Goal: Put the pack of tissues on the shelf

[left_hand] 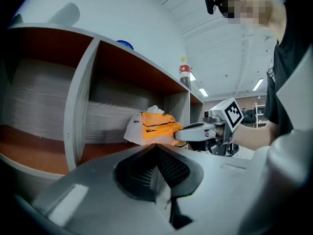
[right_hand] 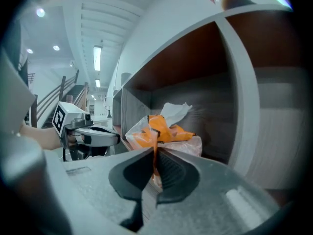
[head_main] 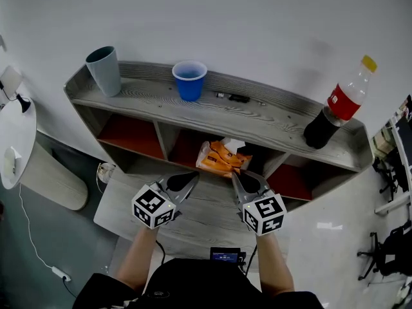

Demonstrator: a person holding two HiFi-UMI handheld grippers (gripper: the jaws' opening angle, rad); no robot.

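Right gripper view: right gripper [right_hand: 154, 153] pinches pack of tissues [right_hand: 168, 131]; left gripper [left_hand: 156, 148] pressed together

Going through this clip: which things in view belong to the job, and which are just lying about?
Job: pack of tissues in the middle compartment; shelf; right gripper, shut on the pack's wrapper; left gripper, shut beside it.
Lying about, all on top: grey cup; blue cup; cola bottle.

I could read no words or numbers anywhere: the red label on the cola bottle [head_main: 339, 103] and the print on the orange tissue pack [head_main: 222, 158] were too small.
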